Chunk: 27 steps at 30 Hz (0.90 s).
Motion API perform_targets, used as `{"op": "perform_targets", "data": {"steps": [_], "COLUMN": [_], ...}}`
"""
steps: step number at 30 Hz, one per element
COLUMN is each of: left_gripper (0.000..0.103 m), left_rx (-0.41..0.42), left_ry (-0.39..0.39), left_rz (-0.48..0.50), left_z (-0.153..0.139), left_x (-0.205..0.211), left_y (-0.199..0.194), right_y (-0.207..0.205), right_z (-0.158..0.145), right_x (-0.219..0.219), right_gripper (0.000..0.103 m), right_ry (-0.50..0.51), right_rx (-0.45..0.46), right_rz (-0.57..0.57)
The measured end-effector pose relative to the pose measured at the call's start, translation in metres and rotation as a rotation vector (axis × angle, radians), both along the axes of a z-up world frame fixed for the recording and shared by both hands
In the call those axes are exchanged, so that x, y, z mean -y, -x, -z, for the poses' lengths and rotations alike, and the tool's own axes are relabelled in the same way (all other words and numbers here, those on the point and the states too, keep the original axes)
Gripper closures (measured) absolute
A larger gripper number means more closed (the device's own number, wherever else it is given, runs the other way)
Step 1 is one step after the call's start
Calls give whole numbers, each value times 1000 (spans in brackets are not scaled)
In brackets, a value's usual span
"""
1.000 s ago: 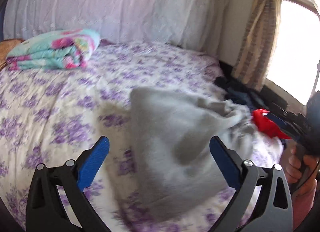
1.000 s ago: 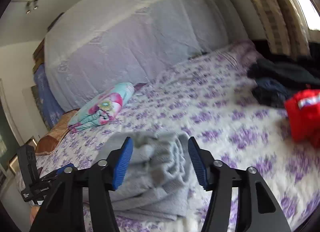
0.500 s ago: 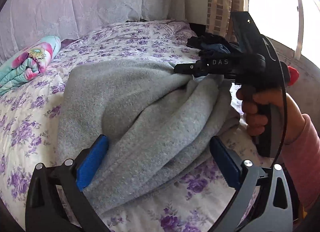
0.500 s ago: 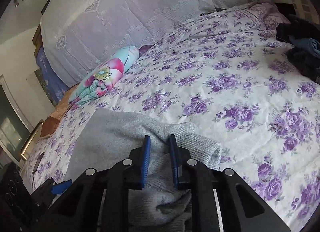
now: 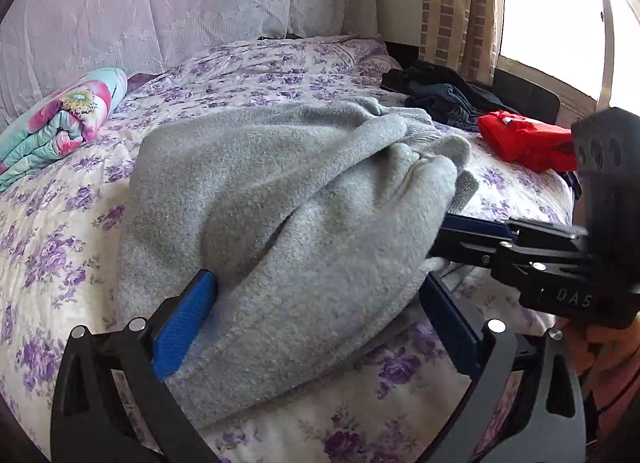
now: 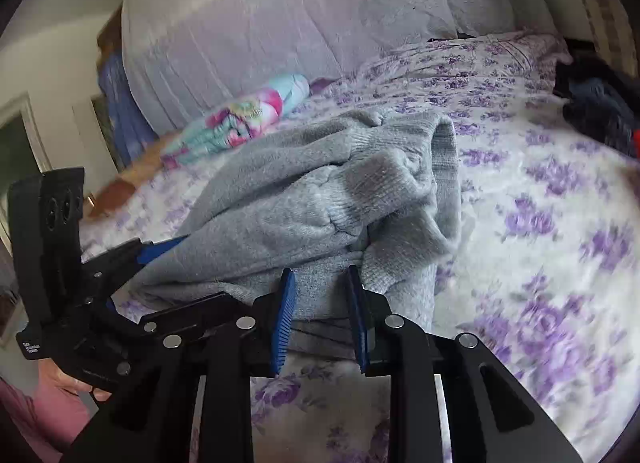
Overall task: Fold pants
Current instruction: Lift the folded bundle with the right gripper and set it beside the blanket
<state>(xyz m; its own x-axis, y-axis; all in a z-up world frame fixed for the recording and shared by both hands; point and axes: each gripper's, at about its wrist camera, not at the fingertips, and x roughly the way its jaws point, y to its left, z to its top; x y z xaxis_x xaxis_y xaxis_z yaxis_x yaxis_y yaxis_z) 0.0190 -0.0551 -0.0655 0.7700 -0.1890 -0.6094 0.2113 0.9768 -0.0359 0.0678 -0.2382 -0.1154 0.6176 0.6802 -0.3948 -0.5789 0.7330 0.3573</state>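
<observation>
The grey pants [image 5: 280,199] lay bunched on the bed [image 5: 60,247], we held a fold of them in the nearly closed right gripper [image 6: 320,311] while the left gripper [image 5: 316,327] stood wide around the bundle, gripping nothing, and we judged the thick fleece could slip out.

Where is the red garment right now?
In the left wrist view, the red garment lies on the bed's right side, beside the dark clothes pile, beyond the gray pants.
</observation>
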Motion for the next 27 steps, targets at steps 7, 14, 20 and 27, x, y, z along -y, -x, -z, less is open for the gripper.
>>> {"op": "perform_targets", "data": {"steps": [7,14,20,27], "left_gripper": [5,5,5,5], "left_rx": [-6,-65,-194,-267], "left_ry": [54,228,408,464], "left_rz": [-22,-168,-222,-151], "left_z": [-10,-33,-12,4], "left_x": [-13,-84,-126,-121], "left_y": [12,26,5,-22], "right_y": [-6,12,-14,-124], "right_z": [3,-19,-76,-25], "right_x": [20,31,60,45], "right_gripper": [76,41,23,23], "right_ry": [-160,-173,-192,-121], "right_rx": [-96,-66,29,-378], "right_rz": [-48,-87,-23,-110]}}
